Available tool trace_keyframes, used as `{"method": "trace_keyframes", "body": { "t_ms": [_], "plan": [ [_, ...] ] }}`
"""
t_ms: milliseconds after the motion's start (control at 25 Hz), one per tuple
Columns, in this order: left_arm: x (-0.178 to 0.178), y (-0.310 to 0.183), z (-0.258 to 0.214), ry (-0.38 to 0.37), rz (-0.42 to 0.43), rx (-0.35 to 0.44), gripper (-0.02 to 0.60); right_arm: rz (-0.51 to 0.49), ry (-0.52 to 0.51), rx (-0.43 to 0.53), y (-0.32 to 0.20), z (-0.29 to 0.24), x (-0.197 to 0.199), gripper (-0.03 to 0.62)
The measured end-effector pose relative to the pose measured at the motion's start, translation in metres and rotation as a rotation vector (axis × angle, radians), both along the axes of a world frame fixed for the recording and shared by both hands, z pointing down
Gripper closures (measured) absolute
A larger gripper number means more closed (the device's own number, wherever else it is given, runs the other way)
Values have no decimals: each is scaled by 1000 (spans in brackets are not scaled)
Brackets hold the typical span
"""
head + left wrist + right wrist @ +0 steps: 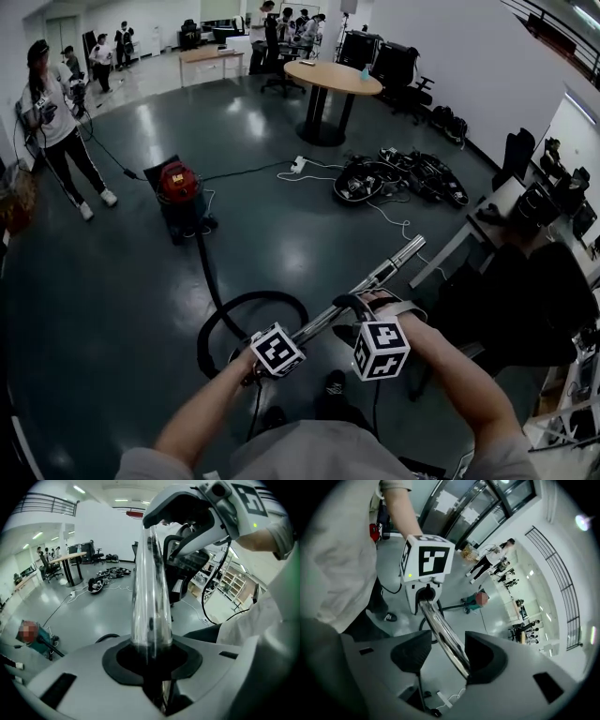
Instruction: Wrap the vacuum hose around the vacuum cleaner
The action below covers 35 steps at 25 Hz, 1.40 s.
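Wand (pixel 375 279) clamped in left gripper (pixel 152 660); right gripper (pixel 443 656) loose

The floor (pixel 112 281) is a dark, glossy, level surface that reflects the ceiling lights. A red-topped vacuum cleaner (pixel 178 187) stands on it at upper left, and its black hose (pixel 208 277) runs across the floor from the unit toward the camera, where it forms a loop. A white power strip (pixel 298 165) lies to the right of the unit, near a pile of black gear (pixel 398 176); a round table (pixel 333 77) stands on its pedestal farther back.
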<state>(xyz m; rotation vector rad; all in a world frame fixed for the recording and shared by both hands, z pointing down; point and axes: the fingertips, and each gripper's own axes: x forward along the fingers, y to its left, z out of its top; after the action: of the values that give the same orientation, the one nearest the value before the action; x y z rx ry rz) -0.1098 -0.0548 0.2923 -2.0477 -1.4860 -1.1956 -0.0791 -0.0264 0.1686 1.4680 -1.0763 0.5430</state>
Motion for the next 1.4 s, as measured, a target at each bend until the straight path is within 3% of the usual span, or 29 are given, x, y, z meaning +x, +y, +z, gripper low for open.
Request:
{"method": "trace_keyframes", "body": {
  "t_ms": [240,320,400,560,760,960,1320,1400],
  "plan": [
    [46,8,-13,2,-138,-37,468,72,-61,240,5,-34,31,377],
    [62,15,-22,5,-178,-62,468,71,-55,321,10,-44,42,436],
    [80,23,-29,12,-209,-84,468,80,-53,391,18,-48,55,451],
    [116,38,-38,24,-282,-126,468,167,-67,560,44,-51,86,558],
    [165,47,-56,41,-403,-197,469,289,-202,771,72,-42,116,563],
    [209,61,-70,32,-533,-278,469,355,-330,818,91,-5,140,563],
    [269,58,-81,-26,-790,-438,469,304,-789,898,45,67,132,559],
    [279,53,-81,-36,-825,-464,469,283,-879,914,34,74,130,496]
  ]
}}
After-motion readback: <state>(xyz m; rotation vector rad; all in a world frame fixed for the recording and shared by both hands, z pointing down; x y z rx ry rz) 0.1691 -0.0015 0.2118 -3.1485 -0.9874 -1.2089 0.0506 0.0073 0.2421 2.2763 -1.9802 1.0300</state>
